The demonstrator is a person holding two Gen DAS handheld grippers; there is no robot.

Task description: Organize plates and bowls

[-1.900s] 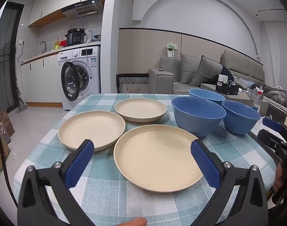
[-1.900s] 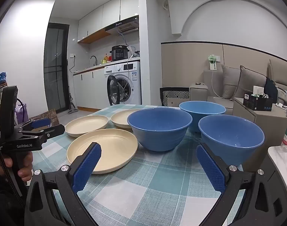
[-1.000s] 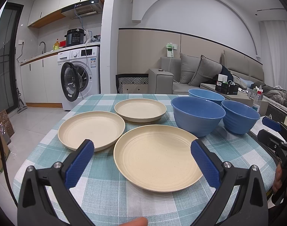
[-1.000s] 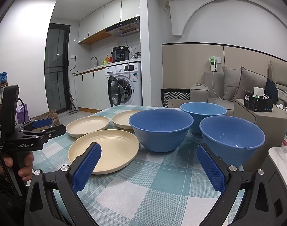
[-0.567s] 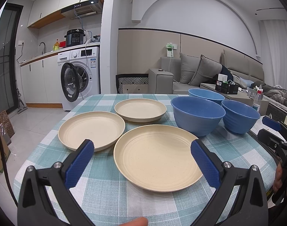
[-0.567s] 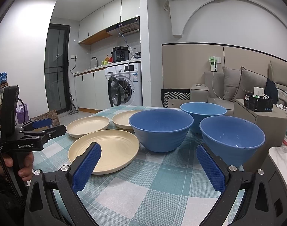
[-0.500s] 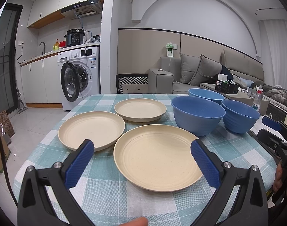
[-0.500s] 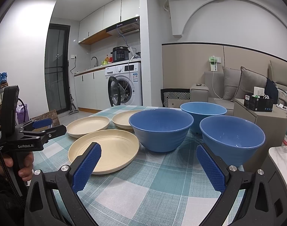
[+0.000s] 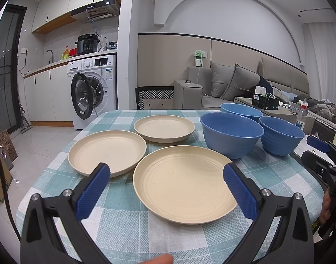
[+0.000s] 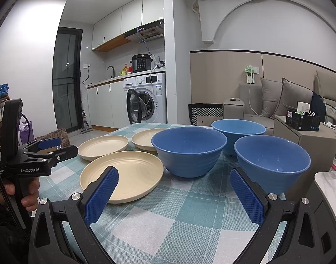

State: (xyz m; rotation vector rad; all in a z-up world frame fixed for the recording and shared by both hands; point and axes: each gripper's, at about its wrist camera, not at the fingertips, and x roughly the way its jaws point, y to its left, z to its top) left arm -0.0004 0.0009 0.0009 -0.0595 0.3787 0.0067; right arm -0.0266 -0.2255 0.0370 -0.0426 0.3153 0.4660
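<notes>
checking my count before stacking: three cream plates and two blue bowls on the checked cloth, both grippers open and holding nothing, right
Not quite: there are three blue bowls, as the right wrist view shows. The three cream plates on the checked cloth are right, and the left gripper and right gripper are open and empty.

**What is on my table**

I see a table with a teal and white checked cloth (image 9: 128, 224). Three round cream plates lie flat on it: a big cream plate (image 9: 183, 182) nearest me, a middle cream plate (image 9: 107, 150) to its left, and a small cream plate (image 9: 164, 127) further back. Three blue bowls stand upright on the right: a big blue bowl (image 9: 231, 133), a small blue bowl (image 9: 281, 135) beside it, and a far blue bowl (image 9: 241, 110) behind them.
</notes>
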